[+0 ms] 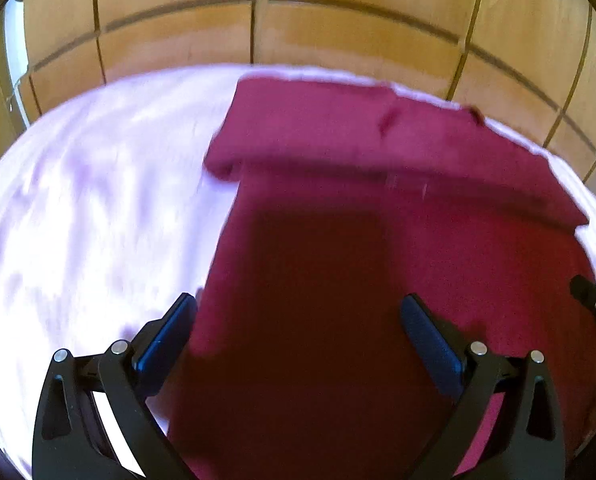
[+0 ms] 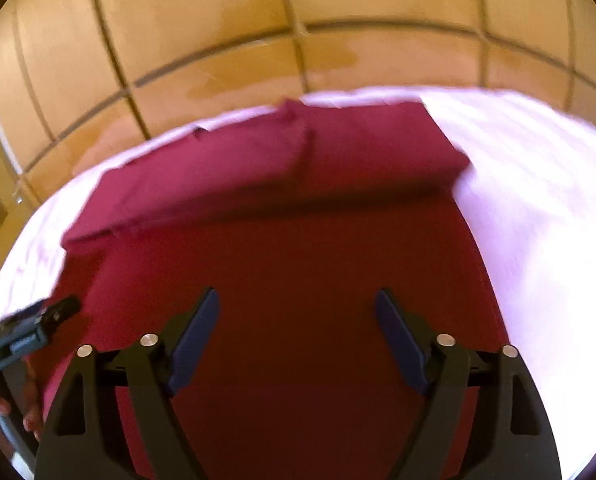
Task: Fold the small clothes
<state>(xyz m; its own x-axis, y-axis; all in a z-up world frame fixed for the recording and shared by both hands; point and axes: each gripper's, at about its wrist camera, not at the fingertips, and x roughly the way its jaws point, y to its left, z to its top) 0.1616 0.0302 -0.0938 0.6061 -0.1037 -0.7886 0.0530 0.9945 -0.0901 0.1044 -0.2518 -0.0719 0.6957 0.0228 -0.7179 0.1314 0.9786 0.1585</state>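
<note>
The left hand-held gripper [image 1: 298,332], jaws spread (nothing between), hangs over a maroon garment [image 1: 378,208].

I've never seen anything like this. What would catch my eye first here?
A deep red garment fills the middle of both views, spread on a pale lilac sheet, its far part folded over into a thick band. At the bottom of each picture a black tool stands open above the cloth: left tool, right tool.

The maroon garment [image 1: 378,240] is matt woven cloth, lying on a pale lilac sheet [image 1: 98,200] of soft, faintly sheened fabric. Behind, across the top of both frames, the wooden panelling [image 2: 218,20] looks smooth and satin (grain blurred). The fingers [image 2: 196,340] are matt black plastic with dull blue pads and shiny metal pins.
</note>
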